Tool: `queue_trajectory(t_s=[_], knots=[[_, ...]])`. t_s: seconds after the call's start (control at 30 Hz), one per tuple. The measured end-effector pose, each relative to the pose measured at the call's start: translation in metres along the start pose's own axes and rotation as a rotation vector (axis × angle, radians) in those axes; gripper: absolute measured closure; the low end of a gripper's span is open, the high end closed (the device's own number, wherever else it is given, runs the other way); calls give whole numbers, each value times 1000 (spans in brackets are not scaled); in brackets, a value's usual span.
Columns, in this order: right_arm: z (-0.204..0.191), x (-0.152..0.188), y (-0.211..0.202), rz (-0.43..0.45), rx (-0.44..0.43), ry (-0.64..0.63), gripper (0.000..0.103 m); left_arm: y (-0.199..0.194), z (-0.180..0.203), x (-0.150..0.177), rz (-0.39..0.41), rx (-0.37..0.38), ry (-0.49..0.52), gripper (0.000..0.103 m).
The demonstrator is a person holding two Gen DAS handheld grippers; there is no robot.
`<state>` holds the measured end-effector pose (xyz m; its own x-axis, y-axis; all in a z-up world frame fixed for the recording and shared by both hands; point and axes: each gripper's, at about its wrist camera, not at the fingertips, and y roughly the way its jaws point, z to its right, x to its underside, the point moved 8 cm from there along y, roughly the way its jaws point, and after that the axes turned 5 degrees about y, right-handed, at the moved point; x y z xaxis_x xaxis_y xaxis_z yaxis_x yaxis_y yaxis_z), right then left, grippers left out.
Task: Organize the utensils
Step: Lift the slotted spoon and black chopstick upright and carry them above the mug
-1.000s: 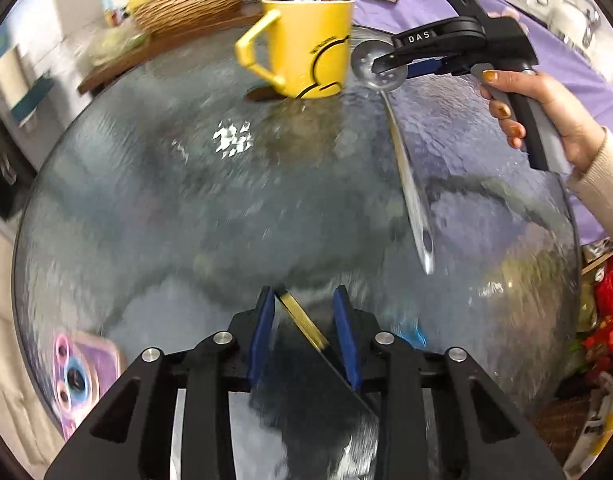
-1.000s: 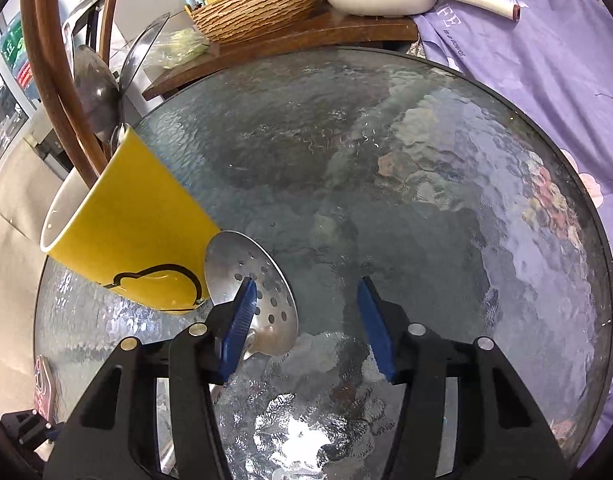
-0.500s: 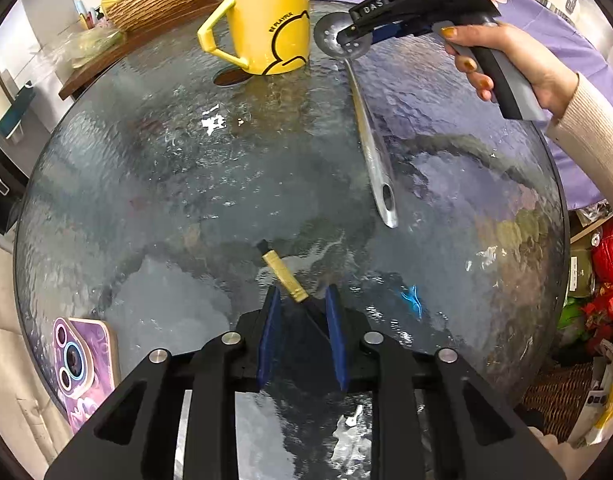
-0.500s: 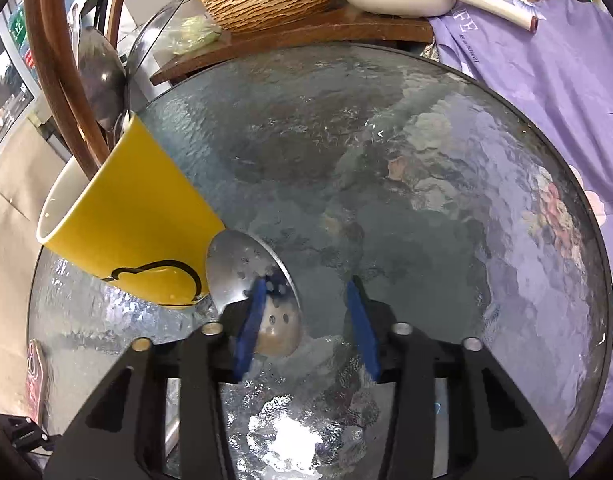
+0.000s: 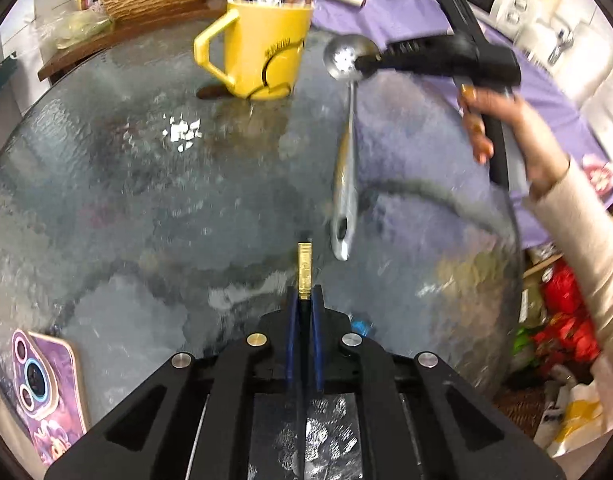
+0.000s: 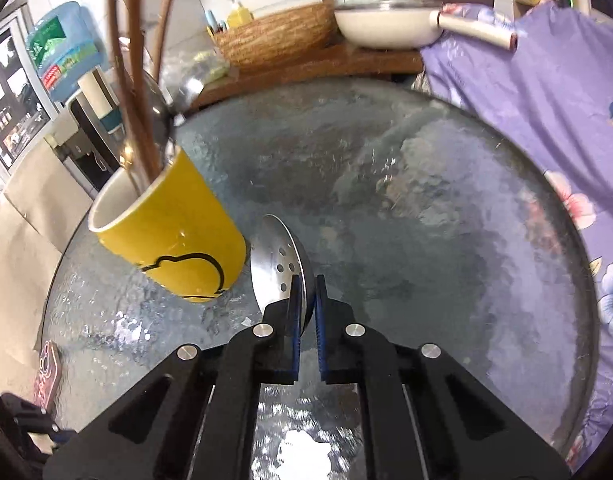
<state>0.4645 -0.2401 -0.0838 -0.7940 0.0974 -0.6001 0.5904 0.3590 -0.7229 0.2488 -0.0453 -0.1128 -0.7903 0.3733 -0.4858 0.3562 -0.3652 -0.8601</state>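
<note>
A yellow mug (image 5: 262, 48) holding several utensils stands at the far side of the round glass table (image 5: 106, 200). My left gripper (image 5: 305, 300) is shut on a black utensil with a gold end (image 5: 305, 268), which sticks out forward above the glass. My right gripper (image 6: 306, 292) is shut on the bowl of a perforated steel spoon (image 6: 276, 258), lifted beside the mug (image 6: 174, 236). In the left wrist view the spoon (image 5: 346, 168) hangs handle-down from that gripper (image 5: 370, 65).
A phone in a purple case (image 5: 46, 392) lies at the table's near left edge. A purple cloth (image 6: 546, 92) covers the right side. A wicker basket (image 6: 274, 36) and a white pan (image 6: 386, 20) sit on a wooden shelf behind.
Both grippers closed: the left on the gold-ended utensil, the right on the spoon's bowl. The spoon came off the table and now hangs upright beside the mug.
</note>
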Motion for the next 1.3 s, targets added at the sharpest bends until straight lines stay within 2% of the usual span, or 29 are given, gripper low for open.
queue_trajectory(t_s=[0.17,0.4,0.67,0.73,0.9,1.07,1.3], knots=[[-5,-7,-33,79,-16,-36,96,-21,0,-21,71,37,-5,97],[-24,-16,-92,204,-23,-86,96,-60,-1,-62,245,6,-12,97],[-56,-24,-140,308,-32,-169,96,-88,-4,-103,373,-17,-2,97],[-68,-27,-154,349,-30,-190,96,-95,-4,-116,413,-49,13,97],[-95,-36,-184,461,2,-245,96,-113,-4,-142,500,-74,21,97],[-119,-53,-194,524,42,-295,96,-126,-1,-169,560,-101,44,97],[-133,-93,-195,571,57,-286,96,-153,7,-203,616,-136,88,97]])
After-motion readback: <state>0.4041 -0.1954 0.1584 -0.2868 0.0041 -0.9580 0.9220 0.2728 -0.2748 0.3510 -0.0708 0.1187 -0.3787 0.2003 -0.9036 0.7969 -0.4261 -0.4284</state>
